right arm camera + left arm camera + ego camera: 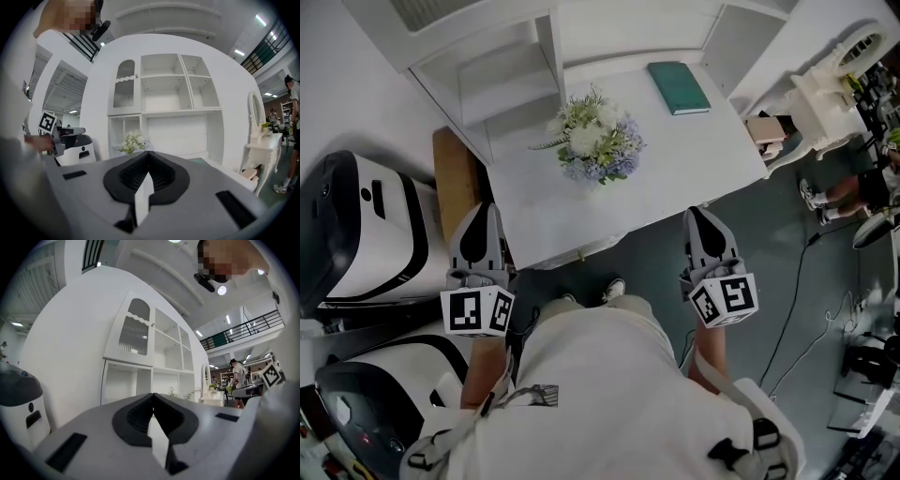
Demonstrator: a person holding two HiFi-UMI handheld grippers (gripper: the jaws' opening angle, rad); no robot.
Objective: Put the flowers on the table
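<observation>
A bouquet of white and pale blue flowers [595,142] lies on the white table [694,159], near its middle. In the right gripper view the flowers [132,140] show beyond the jaws, a little to the left. My left gripper [483,208] hangs at the table's near left corner, shut and holding nothing. My right gripper [698,214] hovers just off the table's near right edge, its jaws also shut with nothing in them. Each gripper view confirms this: the left gripper [152,397] and the right gripper [149,154] have their tips meeting. Both are well short of the flowers.
A teal book [679,87] lies at the table's far right. White open shelves [506,75] stand behind the table. Two white machines [366,234] and a wooden board [455,183] crowd the left side. A white dressing table [825,94] and floor cables [797,281] are to the right.
</observation>
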